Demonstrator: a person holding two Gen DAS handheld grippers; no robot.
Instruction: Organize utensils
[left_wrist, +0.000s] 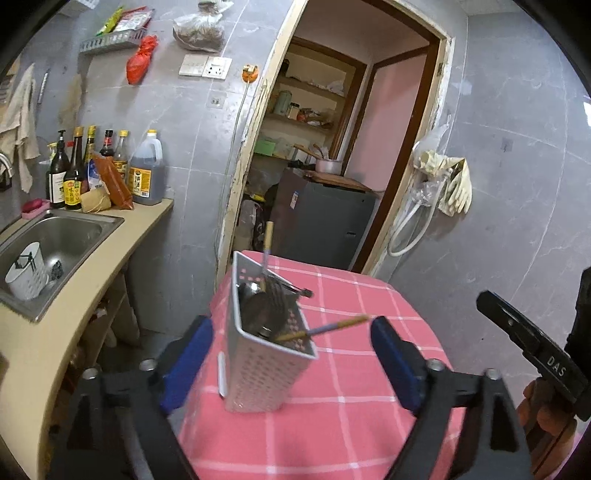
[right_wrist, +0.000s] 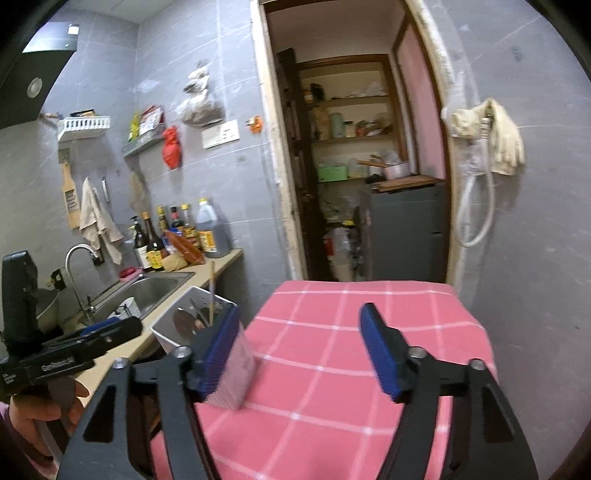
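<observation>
The left hand-held gripper (left_wrist: 291, 354) has its blue pads wide apart, and nothing is squeezed between them. The metal holder (left_wrist: 262, 354) stands right between those pads, just ahead, on the pink checked surface (left_wrist: 351, 406). Neither pad touches it. The holder stands tall, its long side going up and down, open at the top. A spoon and yellow-handled sticks (left_wrist: 332, 326) poke out and lean toward the gripper's right side.

The right hand-held gripper (right_wrist: 299, 354) is open too, and empty. The holder (right_wrist: 236, 365) is just beside its left pad, not between the pads. So I think the left one is better placed for whatever comes next with the holder.

The left view looks down into the holder and shows what is inside. The right view shows mostly its side, and blurry. Farther off, toward the left, a white cup (left_wrist: 27, 271) sits in the sink (left_wrist: 74, 229). The right view also shows the tap (right_wrist: 79, 258)
</observation>
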